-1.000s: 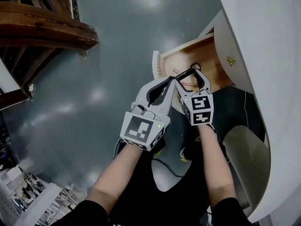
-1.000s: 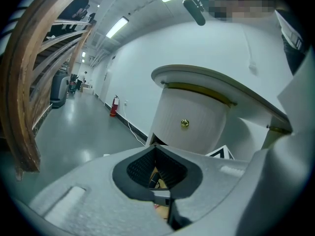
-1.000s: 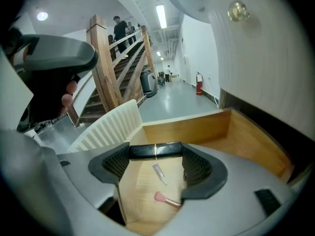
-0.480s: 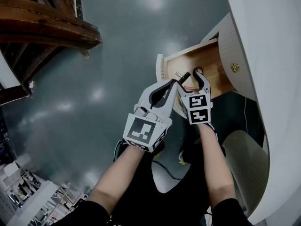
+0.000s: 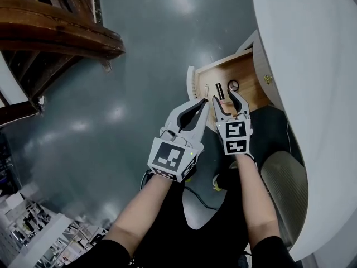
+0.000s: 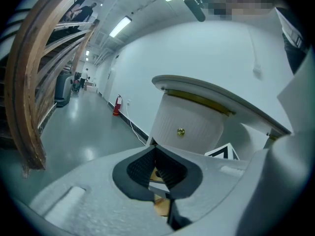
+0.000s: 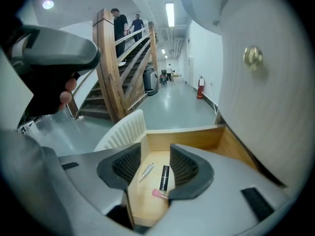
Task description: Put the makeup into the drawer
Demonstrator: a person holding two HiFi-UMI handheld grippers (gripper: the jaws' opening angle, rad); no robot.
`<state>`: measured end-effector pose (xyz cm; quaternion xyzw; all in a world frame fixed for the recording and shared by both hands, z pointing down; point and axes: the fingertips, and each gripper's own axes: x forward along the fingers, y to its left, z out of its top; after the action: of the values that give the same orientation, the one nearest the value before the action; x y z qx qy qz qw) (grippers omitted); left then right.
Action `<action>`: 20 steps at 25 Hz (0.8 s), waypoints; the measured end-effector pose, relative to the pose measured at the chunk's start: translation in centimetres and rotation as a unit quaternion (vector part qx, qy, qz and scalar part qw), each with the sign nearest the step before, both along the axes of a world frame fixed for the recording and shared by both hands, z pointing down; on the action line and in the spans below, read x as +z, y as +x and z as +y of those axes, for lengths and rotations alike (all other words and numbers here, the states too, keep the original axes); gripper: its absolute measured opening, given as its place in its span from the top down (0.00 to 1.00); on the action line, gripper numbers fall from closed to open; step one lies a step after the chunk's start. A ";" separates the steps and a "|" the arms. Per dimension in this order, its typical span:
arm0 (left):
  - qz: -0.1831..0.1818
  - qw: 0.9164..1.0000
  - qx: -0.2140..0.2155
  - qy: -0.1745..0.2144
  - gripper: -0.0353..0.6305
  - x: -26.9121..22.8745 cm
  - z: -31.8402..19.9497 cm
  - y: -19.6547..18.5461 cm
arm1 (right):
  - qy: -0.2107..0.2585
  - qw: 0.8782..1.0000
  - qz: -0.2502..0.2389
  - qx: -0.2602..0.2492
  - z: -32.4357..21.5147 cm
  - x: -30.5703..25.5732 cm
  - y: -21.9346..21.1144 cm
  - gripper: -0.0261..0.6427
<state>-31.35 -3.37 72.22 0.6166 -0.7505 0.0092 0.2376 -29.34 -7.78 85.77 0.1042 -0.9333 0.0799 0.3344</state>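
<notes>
The wooden drawer (image 5: 248, 74) of the white vanity stands pulled open. On its floor lie a black lipstick (image 5: 219, 90), a thin pale tube (image 5: 206, 89) and a small round item (image 5: 233, 85). In the right gripper view the lipstick (image 7: 165, 177), the tube (image 7: 146, 171) and a pink-tipped brush (image 7: 158, 194) show between the jaws, lying in the drawer (image 7: 197, 139) below. My right gripper (image 5: 224, 97) hovers over the drawer's near end; its jaws are closing with nothing between them. My left gripper (image 5: 204, 103) sits beside it, tips together and empty.
The white vanity top (image 5: 307, 54) curves along the right, with a brass knob (image 5: 268, 79) on its ribbed front. A beige chair (image 5: 284, 183) stands below it. A wooden staircase (image 5: 50, 32) fills the upper left. Grey floor lies between.
Both grippers have risen and drawn back from the drawer. The right gripper's jaws have narrowed from wide open. The makeup now lies uncovered in the drawer.
</notes>
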 end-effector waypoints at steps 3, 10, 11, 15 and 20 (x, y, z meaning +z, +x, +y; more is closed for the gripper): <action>0.000 1.000 0.005 -0.003 0.93 -2.5 0.3 0.5 | 0.002 1.000 -0.019 0.016 0.6 -3.6 0.6 0.77; 0.000 1.000 0.013 -0.002 0.93 -10.1 1.4 1.3 | -0.017 0.997 -0.071 0.037 2.9 -15.0 1.4 0.93; 0.000 1.000 0.014 -0.002 0.93 -11.5 1.6 1.6 | -0.019 0.996 -0.076 0.037 3.3 -16.8 1.7 0.93; -0.007 1.000 0.021 0.008 0.93 -17.2 1.7 2.2 | -0.017 0.994 -0.103 0.034 3.7 -24.2 1.8 0.94; -0.006 0.999 0.028 0.020 0.93 -24.2 1.9 3.3 | -0.012 0.991 -0.129 0.035 3.5 -32.9 2.4 0.94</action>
<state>-28.06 -1.50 48.06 0.6422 -0.7343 0.0045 0.2201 -26.90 -4.24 52.90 0.1218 -0.9633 0.1156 0.2095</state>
